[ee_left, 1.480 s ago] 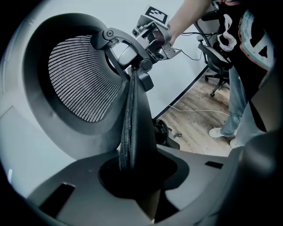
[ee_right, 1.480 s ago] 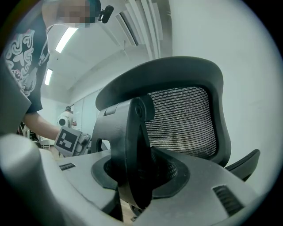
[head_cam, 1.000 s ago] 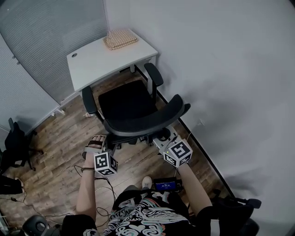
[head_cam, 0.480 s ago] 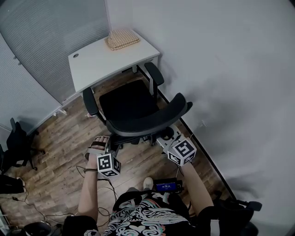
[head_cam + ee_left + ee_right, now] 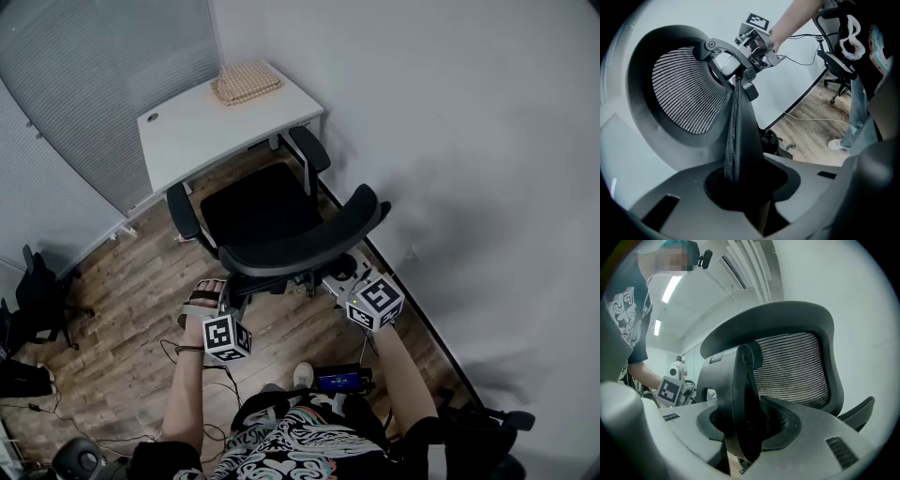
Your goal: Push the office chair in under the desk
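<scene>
The black office chair (image 5: 261, 208) stands on the wood floor, its seat facing the white desk (image 5: 192, 131) in the corner. Its curved mesh backrest (image 5: 309, 246) is nearest me. At the backrest's left end my left gripper (image 5: 223, 298) is shut on the rim. In the left gripper view the mesh edge (image 5: 733, 140) runs down between the jaws of that gripper (image 5: 740, 187). My right gripper (image 5: 339, 270) is shut on the backrest's right end. The right gripper view shows the black frame (image 5: 736, 394) clamped in its jaws (image 5: 740, 430).
A woven basket (image 5: 246, 82) sits on the desk's far corner. The white wall (image 5: 450, 169) runs close along the chair's right side and blinds (image 5: 94, 75) close off the left. Cables (image 5: 178, 354) lie by my feet. Another black chair (image 5: 37, 291) stands far left.
The right gripper has edged slightly forward along the wall side with the backrest's end. The left gripper holds its place, and both grips are unchanged.
</scene>
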